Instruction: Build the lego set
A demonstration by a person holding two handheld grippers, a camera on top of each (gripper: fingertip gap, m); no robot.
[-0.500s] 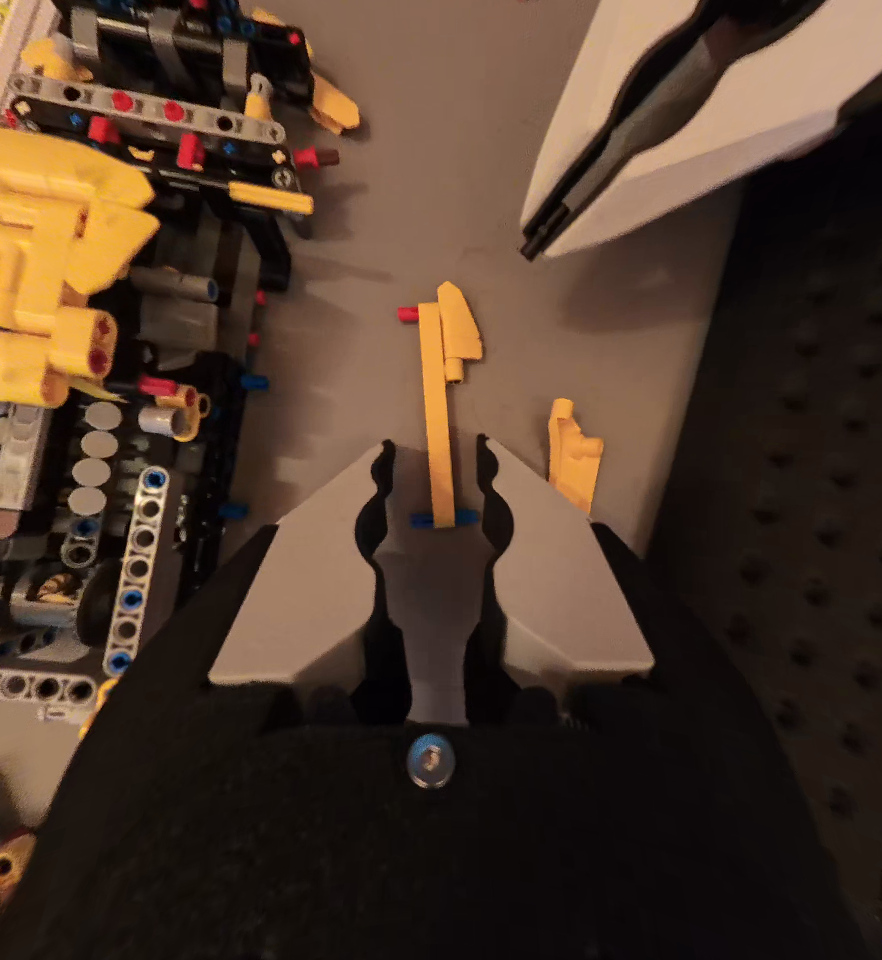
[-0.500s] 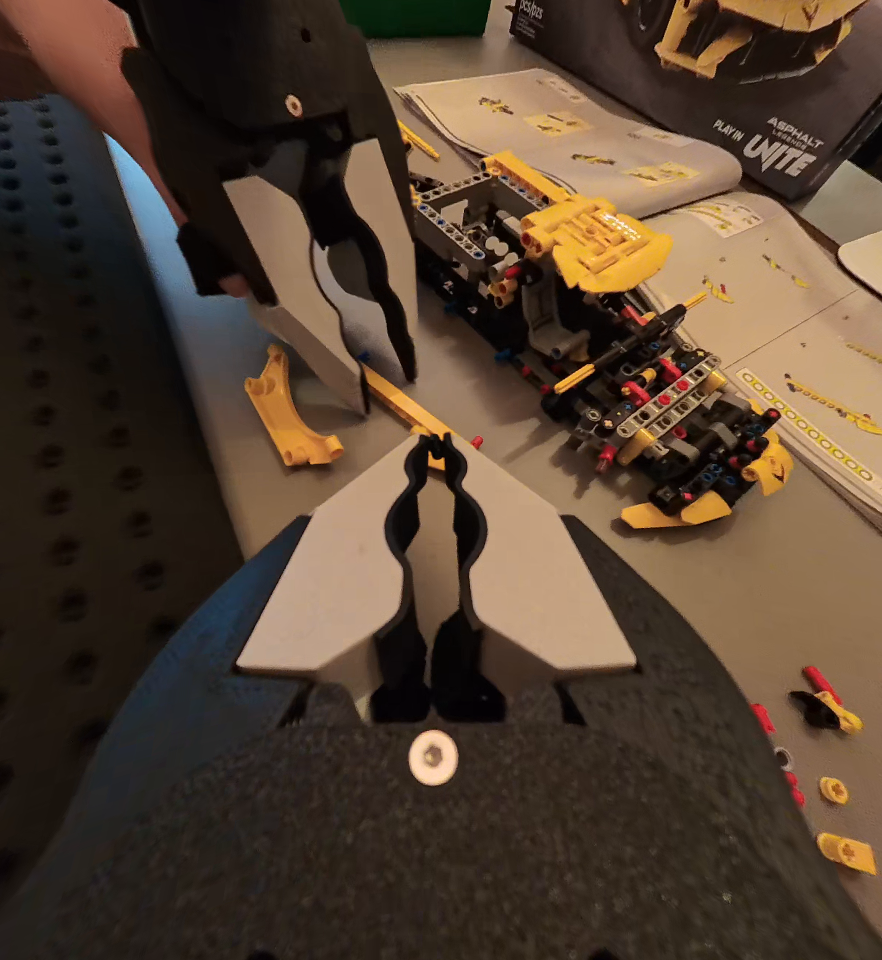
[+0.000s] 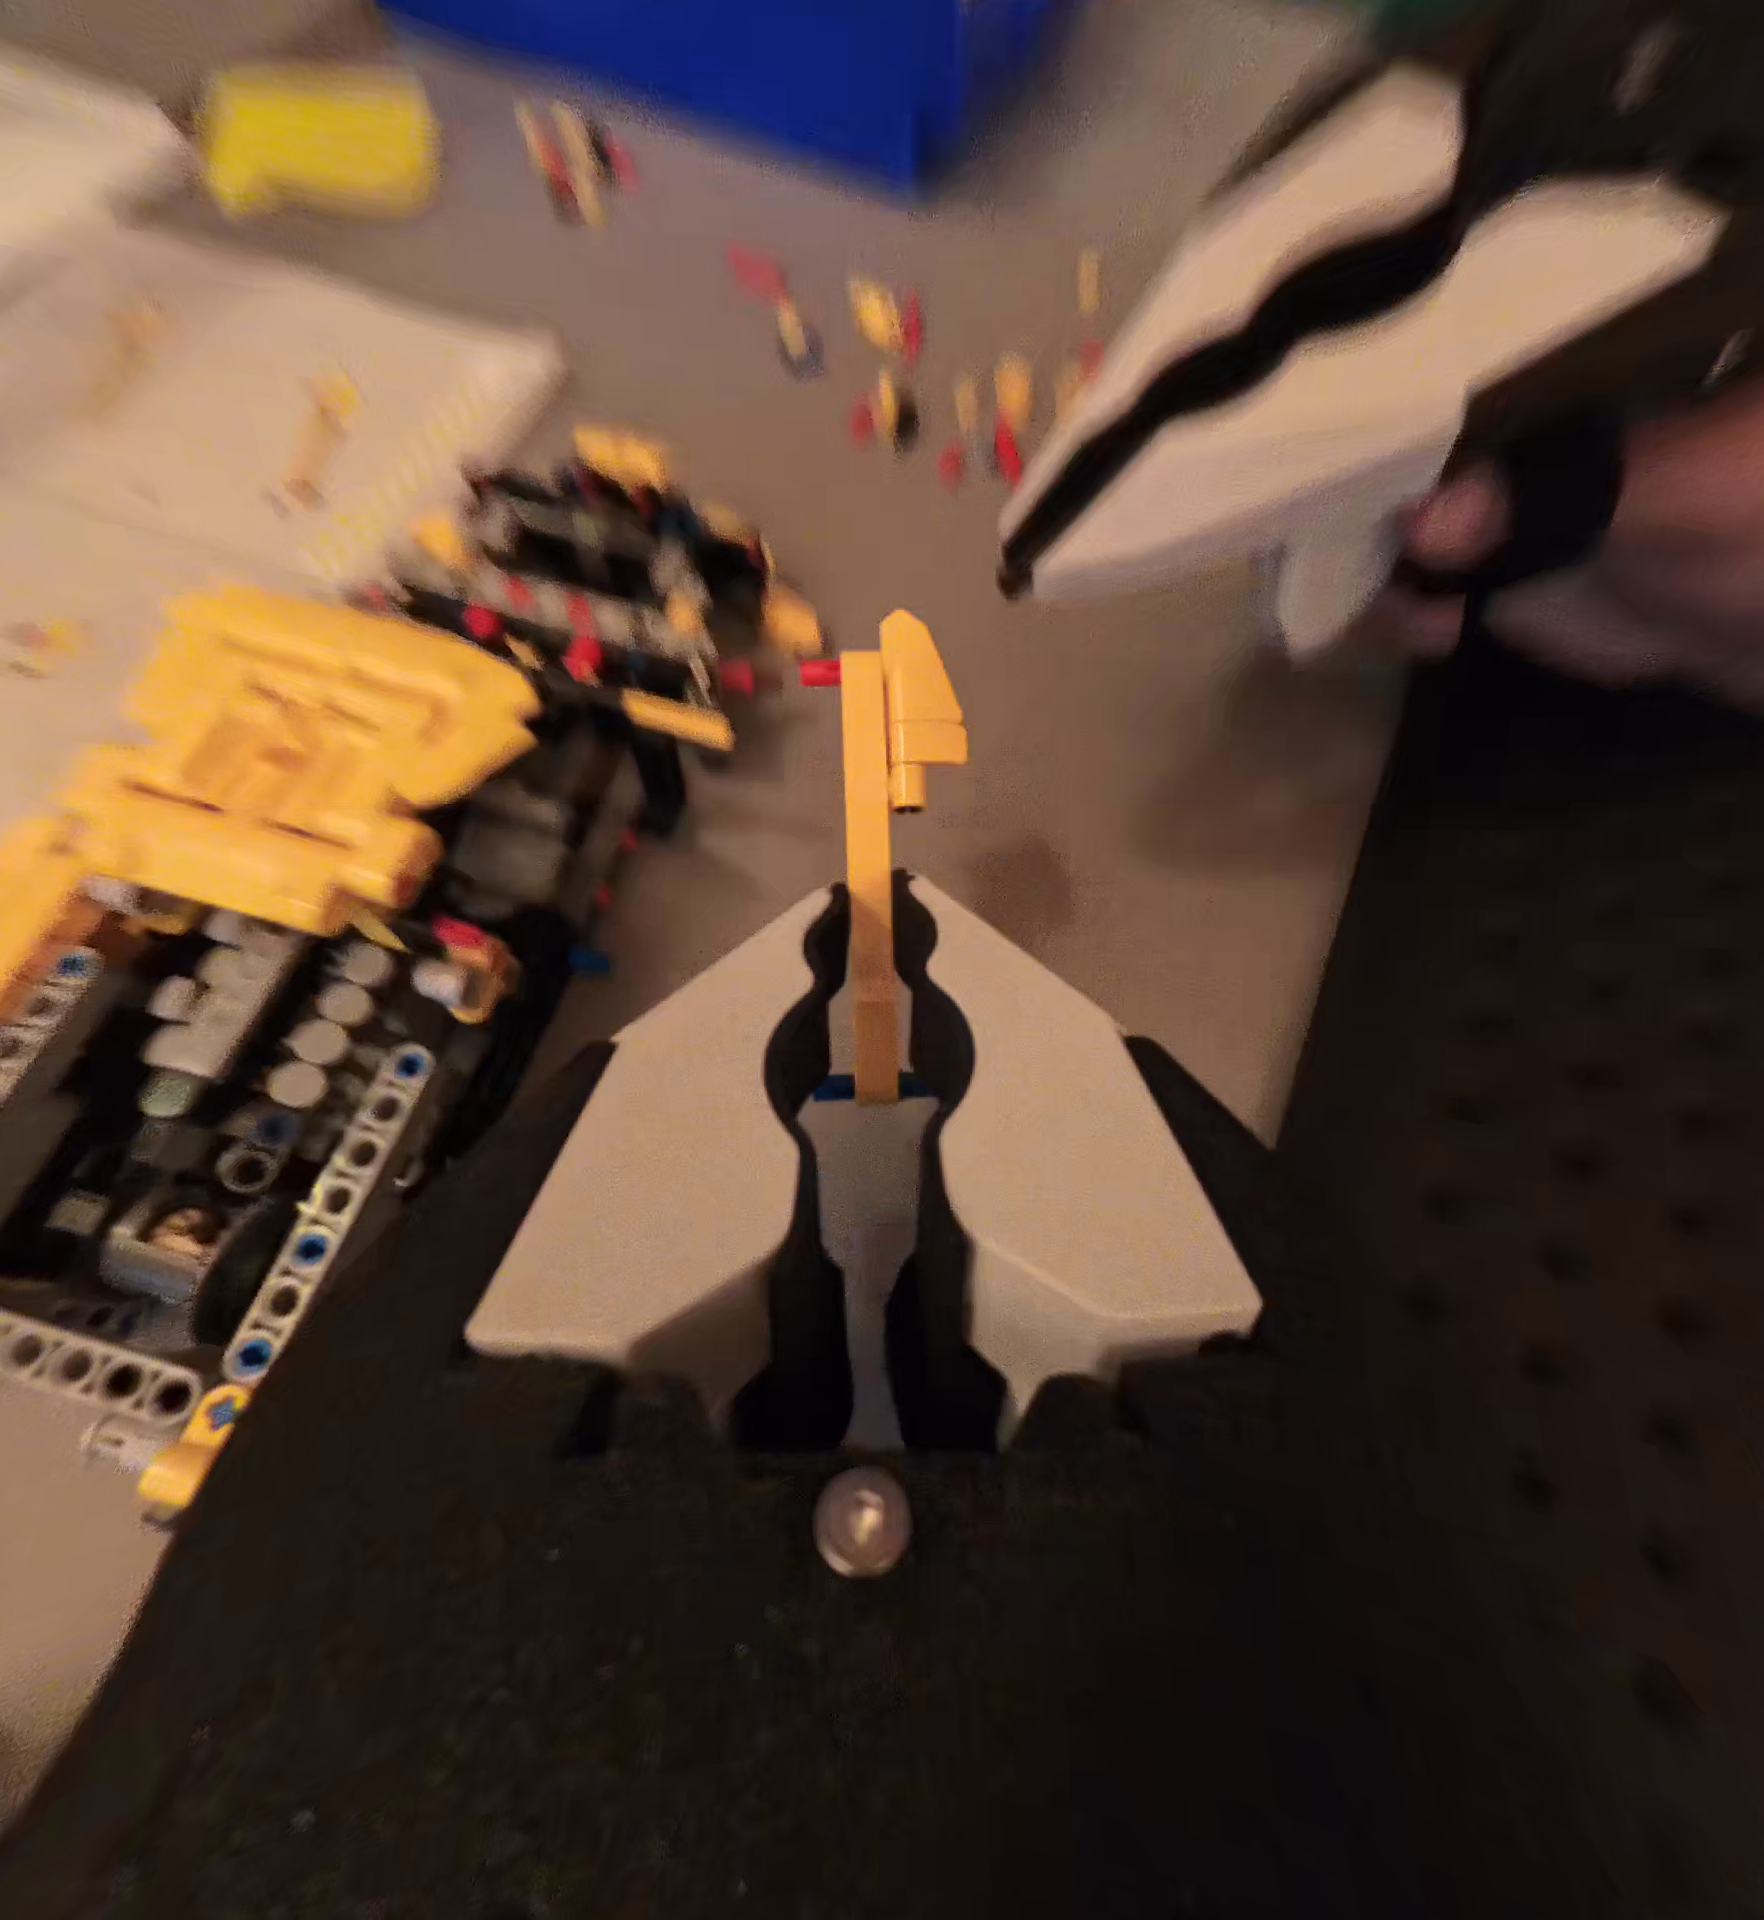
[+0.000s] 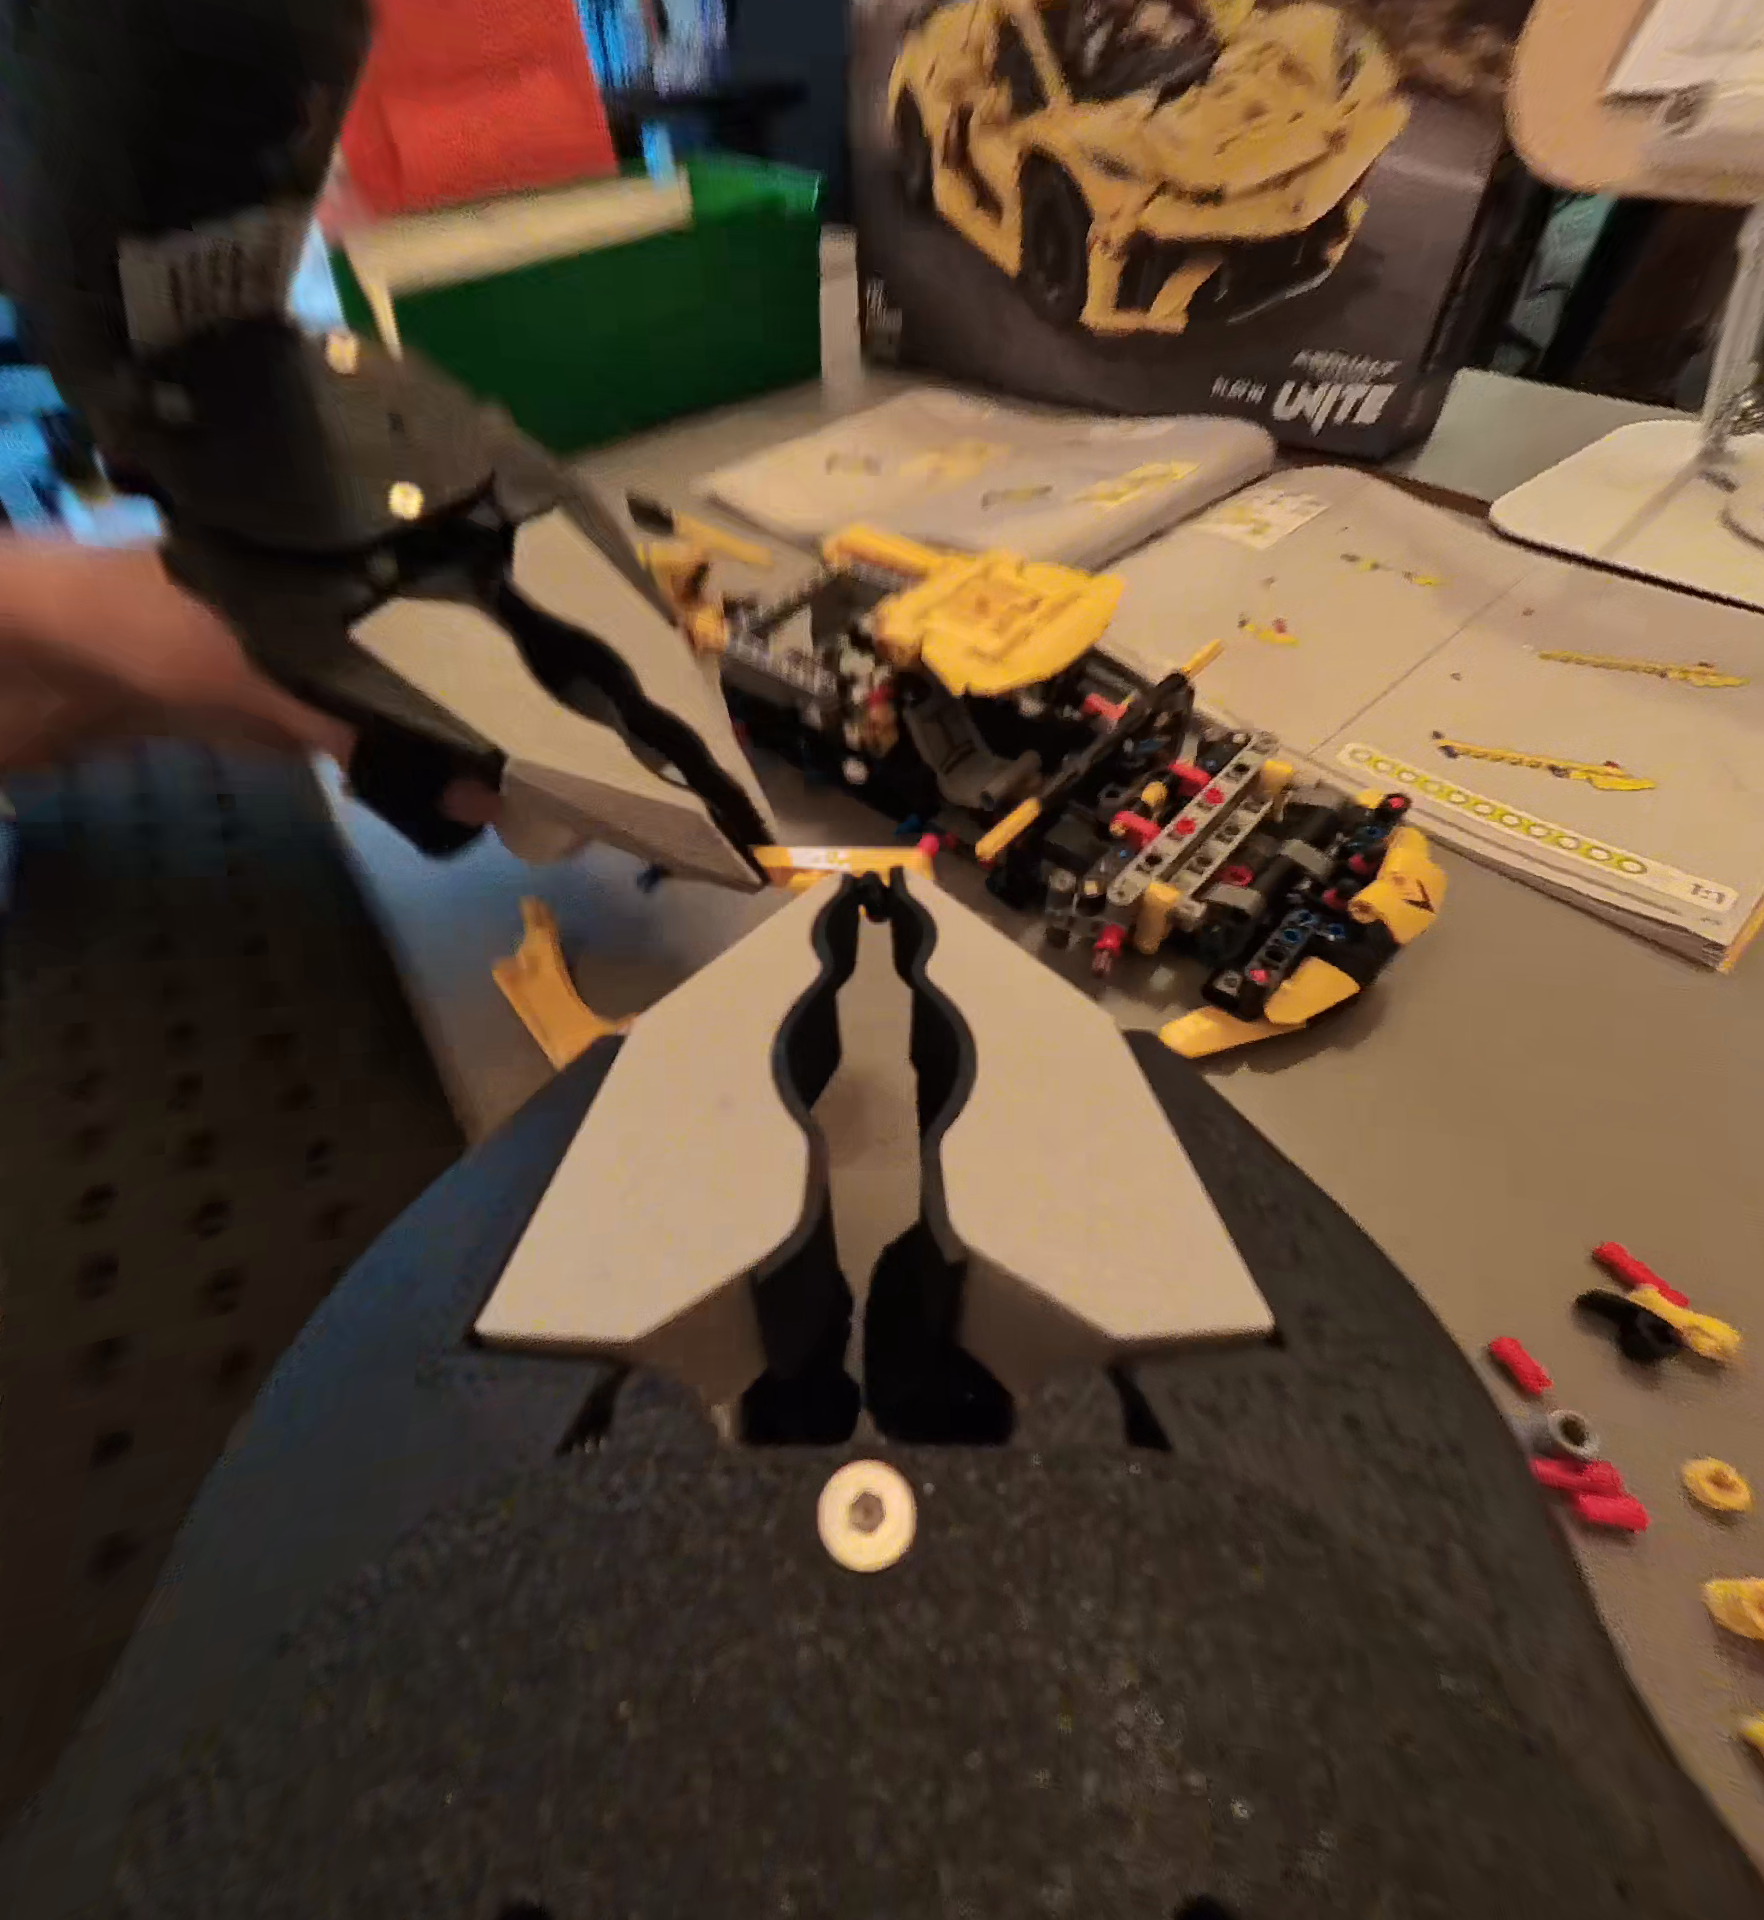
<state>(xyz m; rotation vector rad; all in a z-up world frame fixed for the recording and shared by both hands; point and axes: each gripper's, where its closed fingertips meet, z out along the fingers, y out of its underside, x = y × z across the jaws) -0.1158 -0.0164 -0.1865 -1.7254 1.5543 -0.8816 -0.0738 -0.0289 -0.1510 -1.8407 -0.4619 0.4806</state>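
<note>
My left gripper (image 3: 870,896) is shut on a long yellow beam (image 3: 865,790) and holds it off the grey table. The beam carries a yellow panel piece (image 3: 922,694) and a red pin at its far end, and a blue pin at the near end between the fingers. In the right wrist view the left gripper (image 4: 753,864) holds the beam (image 4: 836,860) level, just in front of my right gripper (image 4: 870,885). The right gripper is shut, with its tips close to the beam's far end; it also shows in the left wrist view (image 3: 1018,566). The half-built yellow and black car (image 4: 1065,790) (image 3: 286,790) lies beside them.
A yellow arch piece (image 4: 545,987) lies on the table near the black perforated mat (image 4: 130,1091). Open instruction booklets (image 4: 1584,748), the set's box (image 4: 1169,229), a green bin (image 4: 597,312) and a white lamp base (image 4: 1636,509) stand behind. Loose small parts (image 4: 1626,1455) lie at the right. The tips of one gripper are about 6 centimetres away from the tips of the other.
My left gripper has shut on the yellow beam and lifted it off the table, tilting up and away. The right gripper has stayed shut near the beam's far end.
</note>
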